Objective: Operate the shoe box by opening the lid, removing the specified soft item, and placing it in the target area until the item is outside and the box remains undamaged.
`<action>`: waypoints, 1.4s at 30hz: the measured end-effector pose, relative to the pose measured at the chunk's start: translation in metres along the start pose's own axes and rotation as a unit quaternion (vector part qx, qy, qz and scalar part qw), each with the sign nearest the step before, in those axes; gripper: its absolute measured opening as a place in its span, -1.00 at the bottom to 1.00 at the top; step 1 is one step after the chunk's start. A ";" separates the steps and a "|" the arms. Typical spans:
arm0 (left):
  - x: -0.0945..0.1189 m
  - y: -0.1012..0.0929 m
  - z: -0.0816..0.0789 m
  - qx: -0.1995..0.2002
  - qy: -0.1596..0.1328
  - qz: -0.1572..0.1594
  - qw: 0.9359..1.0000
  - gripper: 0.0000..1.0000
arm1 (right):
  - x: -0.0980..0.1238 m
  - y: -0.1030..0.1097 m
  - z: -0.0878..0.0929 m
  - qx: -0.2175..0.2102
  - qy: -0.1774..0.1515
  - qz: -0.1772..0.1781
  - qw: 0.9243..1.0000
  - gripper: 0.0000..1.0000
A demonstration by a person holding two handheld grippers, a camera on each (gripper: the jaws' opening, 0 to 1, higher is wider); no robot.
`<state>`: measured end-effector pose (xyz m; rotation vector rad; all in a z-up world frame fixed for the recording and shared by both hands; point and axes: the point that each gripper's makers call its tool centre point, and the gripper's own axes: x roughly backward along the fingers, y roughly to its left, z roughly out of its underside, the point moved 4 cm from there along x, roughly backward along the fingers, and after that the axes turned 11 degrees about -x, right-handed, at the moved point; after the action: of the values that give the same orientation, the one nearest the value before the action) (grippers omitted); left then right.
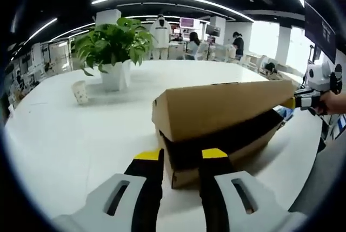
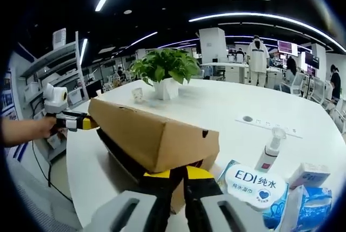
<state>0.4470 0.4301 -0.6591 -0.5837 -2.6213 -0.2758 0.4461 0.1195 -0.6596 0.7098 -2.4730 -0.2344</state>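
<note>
the cardboard shoe box (image 1: 216, 134) sits on the white tabletop (image 1: 70, 134) near its edge, its lid (image 1: 221, 107) raised part way so a dark gap shows beneath it. in the left gripper view the left gripper (image 1: 181, 159) has its yellow-tipped jaws at the near end of the box, a gap between them; whether they pinch the cardboard i cannot tell. the right gripper (image 1: 303, 101) touches the lid's far corner. in the right gripper view the right gripper (image 2: 178, 175) has its jaws close together at the lid's edge; a firm grip is unclear. the soft item inside is hidden. a potted plant (image 1: 111, 48) and a paper cup (image 1: 80, 91) stand further back; a wet wipes pack (image 2: 254, 186) and a spray bottle (image 2: 269, 153) lie beside the box.
</note>
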 end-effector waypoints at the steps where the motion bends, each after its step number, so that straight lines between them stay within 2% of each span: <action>1: 0.000 -0.001 0.000 -0.001 -0.002 0.005 1.000 -0.47 | 0.000 0.001 0.001 0.005 0.001 -0.002 1.000 -0.91; 4: 0.001 -0.003 -0.002 -0.007 -0.005 0.013 1.000 -0.44 | 0.001 0.003 0.003 0.022 0.002 -0.002 1.000 -0.88; 8: 0.001 -0.005 -0.003 -0.019 -0.004 0.019 1.000 -0.40 | 0.002 0.004 0.004 0.033 0.003 -0.006 0.999 -0.72; 22: 0.001 -0.011 0.001 -0.042 0.005 0.037 0.998 -0.31 | 0.009 0.010 0.018 0.053 0.011 -0.019 0.998 -0.59; 34: 0.004 -0.015 0.015 -0.074 0.034 0.063 0.995 -0.26 | 0.010 0.013 0.030 0.072 0.021 -0.026 0.997 -0.51; 42: -0.004 -0.016 0.025 -0.090 0.060 0.072 0.991 -0.27 | 0.005 0.012 0.037 0.073 0.026 -0.021 0.997 -0.49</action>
<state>0.4333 0.4219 -0.6848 -0.7890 -2.4401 -0.4898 0.4168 0.1275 -0.6843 0.8194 -2.4457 -0.0506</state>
